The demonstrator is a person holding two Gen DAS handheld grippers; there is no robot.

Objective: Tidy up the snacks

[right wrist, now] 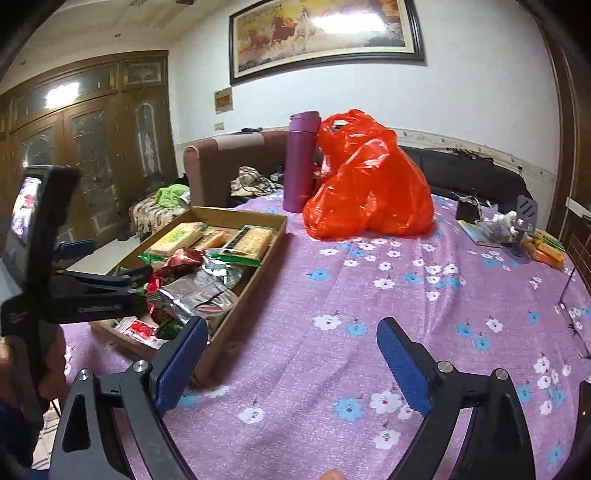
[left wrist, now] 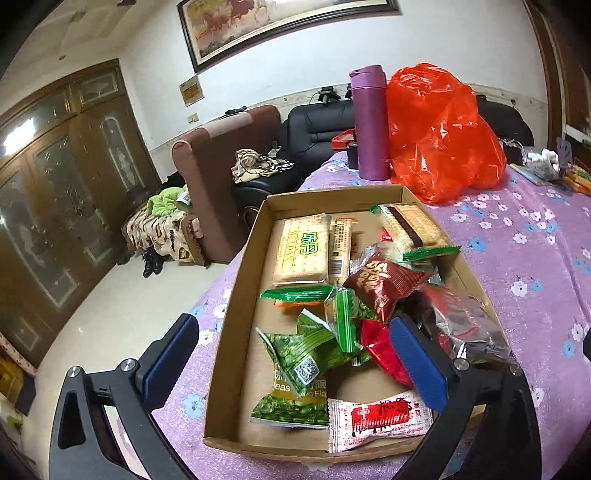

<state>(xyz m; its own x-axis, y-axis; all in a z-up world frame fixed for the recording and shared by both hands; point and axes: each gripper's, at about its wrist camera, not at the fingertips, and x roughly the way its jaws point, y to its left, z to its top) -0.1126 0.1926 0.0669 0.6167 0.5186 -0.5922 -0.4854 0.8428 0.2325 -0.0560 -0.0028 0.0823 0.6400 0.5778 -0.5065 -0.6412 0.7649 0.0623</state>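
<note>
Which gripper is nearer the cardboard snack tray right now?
Left. The left gripper hangs open over the tray's near end, above the snacks. The right gripper is open over bare tablecloth beside it.

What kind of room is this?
Most likely a home living room: a black sofa against the wall, a framed painting above it, and a table under a floral cloth.

White wall [right wrist: 480,92], framed horse painting [right wrist: 325,35], wooden glass-panel cabinet [left wrist: 62,192], brown armchair [left wrist: 221,166], black sofa [left wrist: 317,122].
</note>
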